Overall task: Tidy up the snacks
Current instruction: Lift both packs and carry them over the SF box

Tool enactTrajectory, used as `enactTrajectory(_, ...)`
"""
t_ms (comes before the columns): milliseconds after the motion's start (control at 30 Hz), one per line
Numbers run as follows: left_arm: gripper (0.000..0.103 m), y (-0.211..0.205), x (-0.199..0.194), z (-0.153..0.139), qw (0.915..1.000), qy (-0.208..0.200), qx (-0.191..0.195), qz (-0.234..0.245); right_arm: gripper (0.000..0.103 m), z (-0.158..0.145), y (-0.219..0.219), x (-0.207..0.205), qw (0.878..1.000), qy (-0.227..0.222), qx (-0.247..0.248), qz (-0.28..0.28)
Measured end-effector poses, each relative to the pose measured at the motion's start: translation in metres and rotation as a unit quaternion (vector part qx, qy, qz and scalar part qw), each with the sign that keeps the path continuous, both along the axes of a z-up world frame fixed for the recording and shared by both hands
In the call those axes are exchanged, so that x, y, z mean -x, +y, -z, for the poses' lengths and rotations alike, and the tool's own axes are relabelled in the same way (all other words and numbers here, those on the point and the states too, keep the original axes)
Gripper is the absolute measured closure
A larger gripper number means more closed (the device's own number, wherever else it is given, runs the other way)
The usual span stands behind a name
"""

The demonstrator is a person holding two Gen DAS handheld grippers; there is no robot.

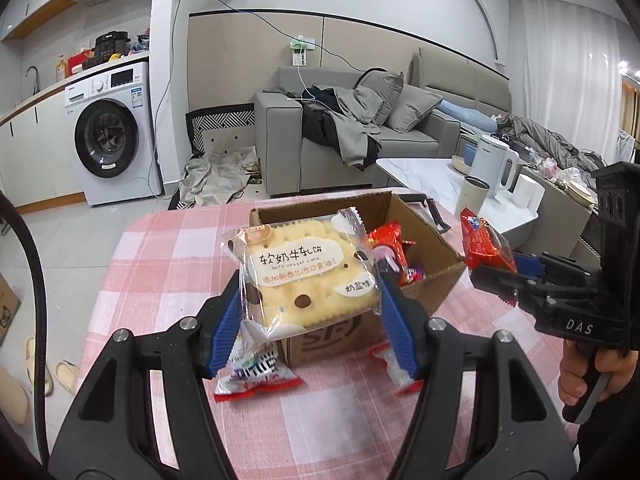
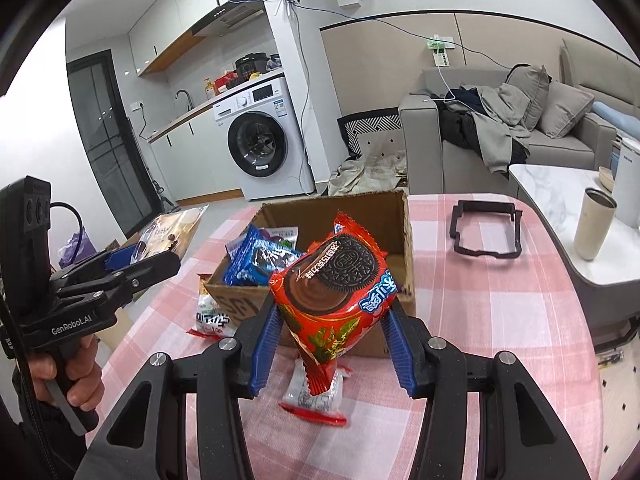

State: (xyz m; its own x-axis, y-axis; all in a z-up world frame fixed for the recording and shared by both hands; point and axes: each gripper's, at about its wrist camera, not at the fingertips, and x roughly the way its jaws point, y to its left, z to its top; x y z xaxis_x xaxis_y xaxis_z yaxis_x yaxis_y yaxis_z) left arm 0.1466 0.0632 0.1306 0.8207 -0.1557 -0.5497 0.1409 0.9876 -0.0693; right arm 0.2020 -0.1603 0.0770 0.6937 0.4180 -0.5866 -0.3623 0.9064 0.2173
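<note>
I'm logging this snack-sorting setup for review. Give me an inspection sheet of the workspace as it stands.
Surface: pink checked tablecloth, uncrowded.
Job's things: open cardboard box holding snack packets; two small packets lie on the cloth in front of it.
Clutter: black plastic frame on the cloth beside the box.
Grippers: left gripper shut on nougat biscuit pack; right gripper shut on red Oreo pack.
Cables: blue cable strung along the wall.
Surroundings: washing machine, grey sofa, marble side table with a cup.
</note>
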Motion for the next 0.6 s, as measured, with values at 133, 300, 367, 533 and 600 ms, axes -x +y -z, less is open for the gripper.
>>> enactTrajectory(133,0.042,0.0,-0.012,-0.003,1.0,0.001,-0.001,-0.003,0.053,-0.005,0.005,-0.007,1.0,-0.003,0.009,-0.003)
enactTrajectory(300,0.042,0.002,-0.025,-0.004,1.0,0.003,0.001,-0.005,0.053,-0.01,0.009,-0.015,1.0,-0.003,0.011,-0.004)
enactTrajectory(367,0.042,0.001,-0.031,-0.004,1.0,0.006,0.003,-0.005,0.053,-0.012,0.011,-0.017,1.0,-0.002,0.01,-0.005)
enactTrajectory(533,0.042,-0.003,-0.047,-0.001,1.0,0.009,0.002,-0.003,0.053,-0.011,0.015,-0.024,1.0,0.001,0.019,-0.008)
enactTrajectory(600,0.042,-0.005,-0.054,0.0,0.9999,0.011,0.001,-0.001,0.053,-0.011,0.016,-0.027,1.0,0.002,0.021,-0.008)
